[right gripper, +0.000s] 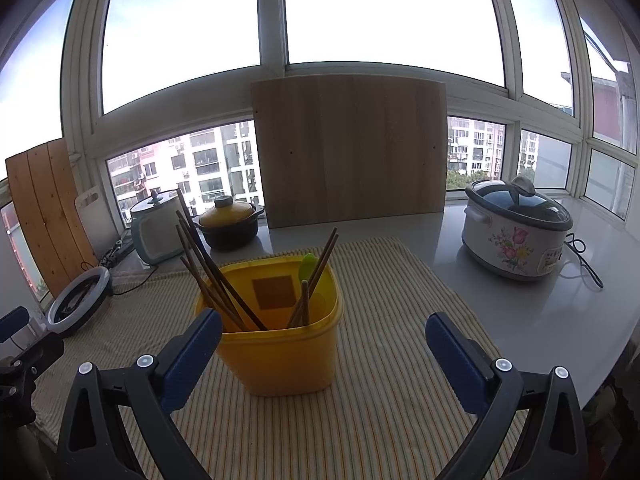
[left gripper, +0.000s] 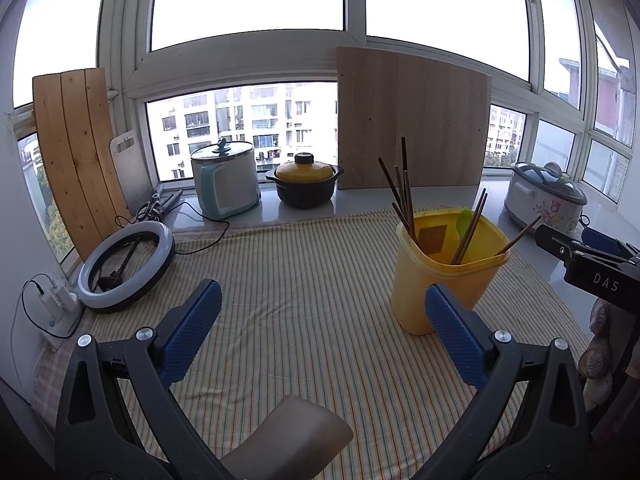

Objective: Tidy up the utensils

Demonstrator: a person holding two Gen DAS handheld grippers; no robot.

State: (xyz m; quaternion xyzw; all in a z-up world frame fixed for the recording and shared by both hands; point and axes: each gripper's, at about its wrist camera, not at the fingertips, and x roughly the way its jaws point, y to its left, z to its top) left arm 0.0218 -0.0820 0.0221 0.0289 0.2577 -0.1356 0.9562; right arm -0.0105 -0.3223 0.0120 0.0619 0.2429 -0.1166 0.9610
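The yellow tub [right gripper: 276, 328] stands upright on the striped cloth [right gripper: 380, 360] of the bench, dark chopsticks [right gripper: 208, 264] and a green spoon [right gripper: 309, 265] leaning out of its mouth, long axes steep and fanned toward the window. It sits dead ahead of my right tongs [right gripper: 323, 354], just beyond the left pad, while from my left tongs [left gripper: 322, 330] it lies off past the right pad. So I judge the right hand the nearer. Both tongs are spread wide and pinch nothing.
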